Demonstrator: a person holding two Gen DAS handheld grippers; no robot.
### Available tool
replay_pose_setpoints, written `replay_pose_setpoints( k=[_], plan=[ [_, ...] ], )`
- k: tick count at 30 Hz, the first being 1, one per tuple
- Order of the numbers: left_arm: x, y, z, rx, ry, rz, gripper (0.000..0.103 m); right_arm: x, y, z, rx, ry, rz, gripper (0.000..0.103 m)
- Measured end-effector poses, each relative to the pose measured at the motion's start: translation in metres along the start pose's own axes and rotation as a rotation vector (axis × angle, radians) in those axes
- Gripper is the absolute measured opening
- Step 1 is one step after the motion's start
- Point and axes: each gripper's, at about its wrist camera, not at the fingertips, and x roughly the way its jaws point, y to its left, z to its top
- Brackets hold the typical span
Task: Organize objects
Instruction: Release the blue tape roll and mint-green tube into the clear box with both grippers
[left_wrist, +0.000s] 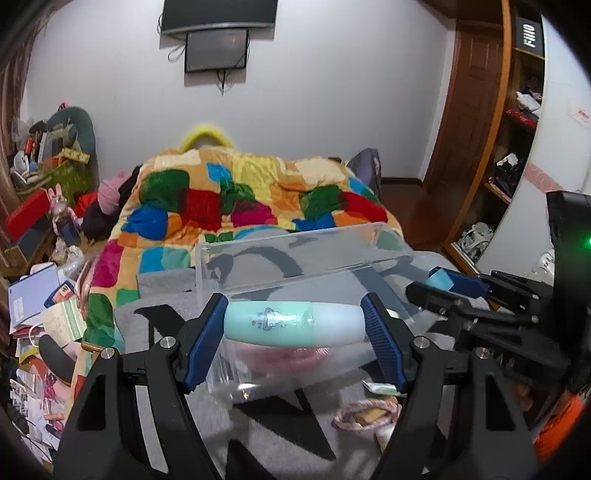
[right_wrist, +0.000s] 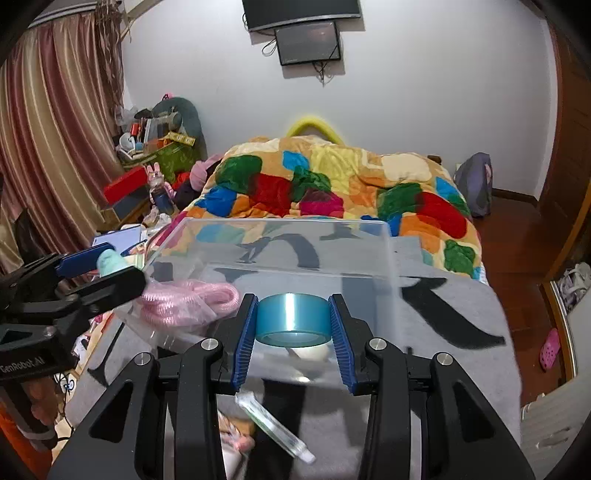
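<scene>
My left gripper (left_wrist: 295, 323) is shut on a mint-green and white bottle (left_wrist: 293, 323), held sideways over a clear plastic box (left_wrist: 295, 254) on the bed. My right gripper (right_wrist: 293, 319) is shut on a roll of blue tape (right_wrist: 291, 319), also over the clear box (right_wrist: 280, 240). A coil of pink rope (right_wrist: 192, 299) lies inside the box at its left. The right gripper with the tape shows at the right of the left wrist view (left_wrist: 441, 282). The left gripper with the bottle shows at the left of the right wrist view (right_wrist: 107, 264).
The box stands on a grey blanket with black marks (right_wrist: 443, 314) beside a patchwork quilt (right_wrist: 332, 184). A clear tube (right_wrist: 275, 428) and a small pink pouch (left_wrist: 365, 413) lie on the blanket near me. Clutter fills the floor at left (left_wrist: 44, 295). A wooden shelf (left_wrist: 517, 147) stands at right.
</scene>
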Motion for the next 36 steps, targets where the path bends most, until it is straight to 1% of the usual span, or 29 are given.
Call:
replay_pose_setpoints(
  k=[5, 9, 13, 16, 18, 20, 23, 28, 32, 36],
  plan=[
    [0.024, 0.01, 0.004, -0.031, 0.041, 0.029, 0.073, 0.028, 0.013, 0.001, -0.037, 0.048, -0.007, 0.035],
    [0.038, 0.014, 0.004, -0.041, 0.074, 0.025, 0.073, 0.047, 0.02, -0.003, -0.059, 0.09, -0.015, 0.035],
    [0.046, 0.014, 0.0, -0.038, 0.099, 0.017, 0.073, 0.053, 0.021, -0.008, -0.056, 0.122, -0.001, 0.035],
    [0.046, 0.011, -0.003, -0.031, 0.102, 0.015, 0.073, 0.052, 0.021, -0.009, -0.058, 0.122, -0.002, 0.037],
    [0.046, 0.01, -0.004, -0.031, 0.107, 0.006, 0.074, 0.05, 0.021, -0.009, -0.061, 0.119, -0.001, 0.041],
    [0.046, 0.01, -0.004, -0.033, 0.113, 0.0, 0.074, 0.046, 0.022, -0.01, -0.071, 0.112, -0.002, 0.047],
    [0.039, 0.01, -0.004, -0.039, 0.105, -0.008, 0.074, 0.035, 0.024, -0.011, -0.089, 0.091, -0.008, 0.053],
    [0.013, 0.01, -0.007, -0.042, 0.058, 0.005, 0.09, 0.011, 0.023, -0.015, -0.116, 0.049, -0.019, 0.062],
    [-0.005, 0.008, -0.019, -0.034, 0.044, 0.011, 0.095, -0.012, 0.018, -0.025, -0.137, 0.02, -0.026, 0.067],
    [-0.013, 0.007, -0.04, -0.03, 0.071, 0.008, 0.097, -0.023, 0.01, -0.042, -0.145, 0.035, -0.019, 0.068]
  ],
)
